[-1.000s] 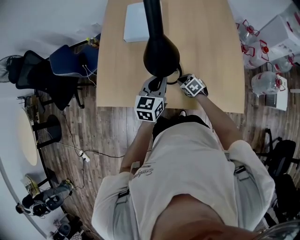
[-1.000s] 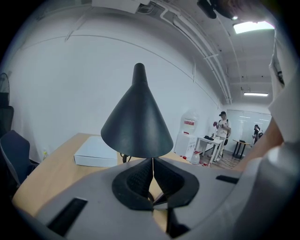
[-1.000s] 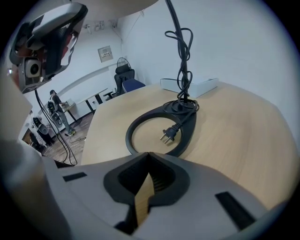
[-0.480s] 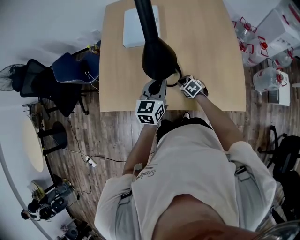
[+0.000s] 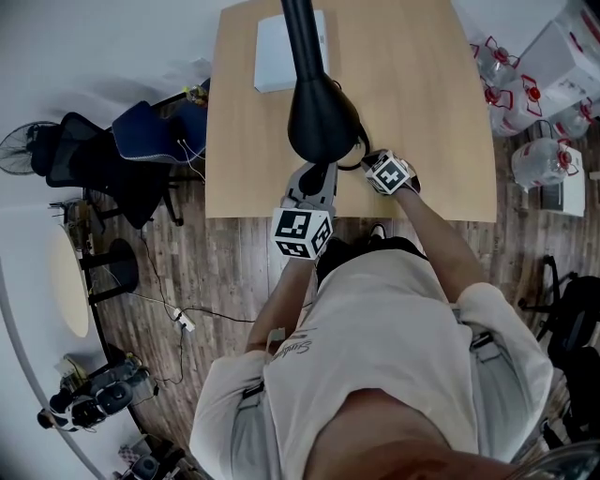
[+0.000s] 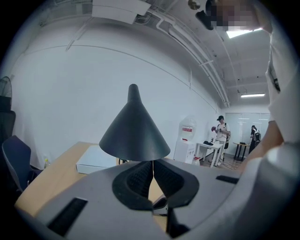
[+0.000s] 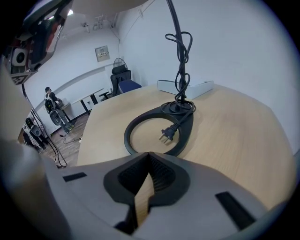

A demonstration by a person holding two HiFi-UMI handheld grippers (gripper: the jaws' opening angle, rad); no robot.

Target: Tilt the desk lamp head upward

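Observation:
A black desk lamp stands on the wooden table (image 5: 422, 94). Its cone-shaped head (image 5: 322, 117) hangs from a dark arm (image 5: 302, 28) over the table's near edge. In the left gripper view the head (image 6: 134, 131) points up and its rim lies just above my left gripper (image 6: 153, 168), which is shut; I cannot tell if they touch. My left gripper (image 5: 314, 173) sits under the head's near side. My right gripper (image 5: 366, 161) is shut and empty, just in front of the ring-shaped lamp base (image 7: 159, 133). The plug (image 7: 168, 135) lies in that ring, and the cord (image 7: 182, 61) is coiled on the stem.
A white flat box (image 5: 277, 47) lies at the table's far side, behind the lamp. Office chairs (image 5: 141, 131) stand left of the table and water bottles (image 5: 534, 159) right of it. People stand at a far table (image 6: 218, 140).
The head view has shifted a little. Both grippers and the lamp head keep almost the same places, with the left gripper a touch lower in the picture.

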